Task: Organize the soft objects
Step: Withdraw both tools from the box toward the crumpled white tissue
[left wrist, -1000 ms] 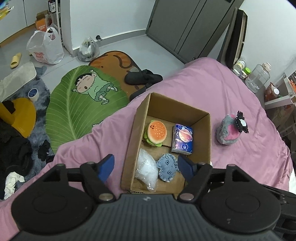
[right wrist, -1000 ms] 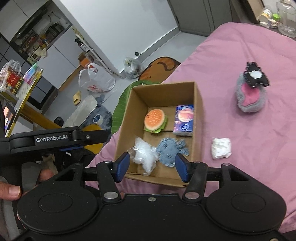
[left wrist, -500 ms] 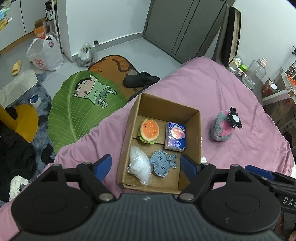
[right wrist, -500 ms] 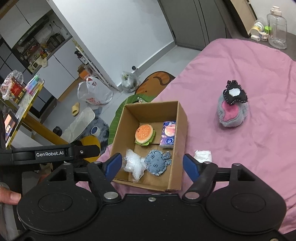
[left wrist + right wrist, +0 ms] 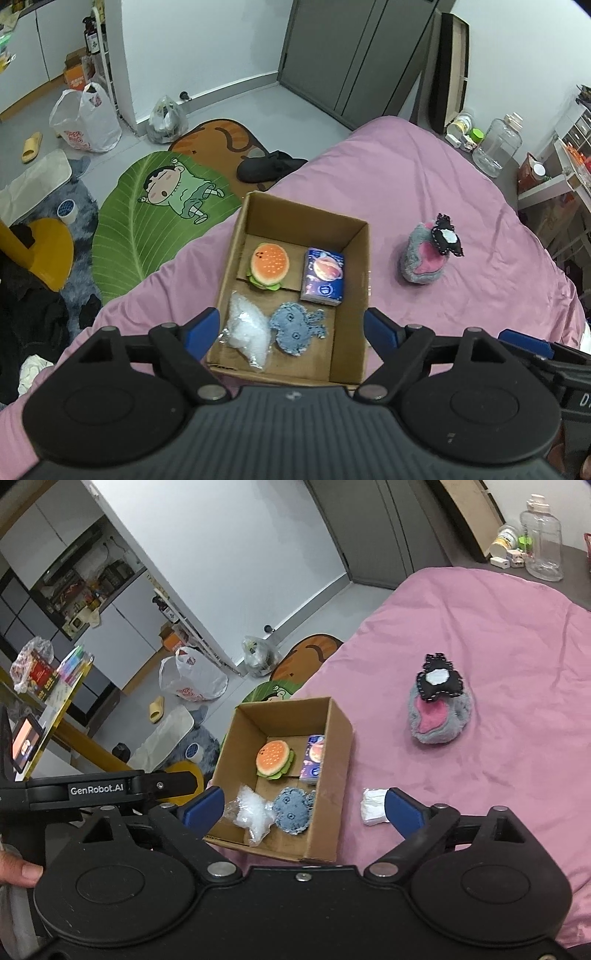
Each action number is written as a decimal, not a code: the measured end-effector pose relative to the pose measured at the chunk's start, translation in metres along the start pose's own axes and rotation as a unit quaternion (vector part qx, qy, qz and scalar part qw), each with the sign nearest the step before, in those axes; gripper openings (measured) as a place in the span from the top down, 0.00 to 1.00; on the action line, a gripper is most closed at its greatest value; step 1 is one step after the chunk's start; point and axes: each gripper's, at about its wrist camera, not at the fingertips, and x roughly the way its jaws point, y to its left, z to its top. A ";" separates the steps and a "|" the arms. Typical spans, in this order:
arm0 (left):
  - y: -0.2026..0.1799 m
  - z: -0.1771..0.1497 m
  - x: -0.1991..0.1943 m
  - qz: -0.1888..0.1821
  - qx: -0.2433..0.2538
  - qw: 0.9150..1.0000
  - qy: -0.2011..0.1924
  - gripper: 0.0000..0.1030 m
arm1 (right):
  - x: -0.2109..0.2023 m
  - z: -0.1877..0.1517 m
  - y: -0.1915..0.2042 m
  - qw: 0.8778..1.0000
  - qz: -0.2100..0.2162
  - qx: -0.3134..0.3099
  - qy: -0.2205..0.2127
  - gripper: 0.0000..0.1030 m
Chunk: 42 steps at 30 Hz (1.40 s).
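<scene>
An open cardboard box point(image 5: 364, 280) point(image 5: 341, 738) sits on the pink bed. Inside lie a plush hamburger point(image 5: 268, 265) point(image 5: 274, 762), a blue tissue pack point(image 5: 324, 276) point(image 5: 313, 762), a clear plastic bag point(image 5: 246, 332) point(image 5: 252, 814) and a blue fuzzy toy point(image 5: 295, 328) point(image 5: 293, 810). A grey and pink plush with a black bow point(image 5: 426, 256) point(image 5: 439, 710) lies on the bed right of the box. A white wad point(image 5: 373, 806) lies beside the box's right wall. My left gripper point(image 5: 291, 332) is open and empty above the box's near end. My right gripper point(image 5: 304, 808) is open and empty, also above the box's near end.
The bed's edge drops to a floor with a leaf rug point(image 5: 147, 221), black slippers point(image 5: 269, 168) and plastic bags point(image 5: 85, 120). A clear jar point(image 5: 496, 147) point(image 5: 543, 542) and small bottles stand behind the bed. The left gripper's body point(image 5: 99, 788) shows at the right wrist view's left.
Both grippers have risen and drawn back from the box, so it looks smaller. The right gripper's jaws have opened wider. The objects have not moved.
</scene>
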 end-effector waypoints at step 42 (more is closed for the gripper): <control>-0.136 0.002 0.074 -0.005 0.044 0.998 0.038 0.23 | 0.001 0.032 -0.148 0.998 -0.001 0.071 0.001 0.24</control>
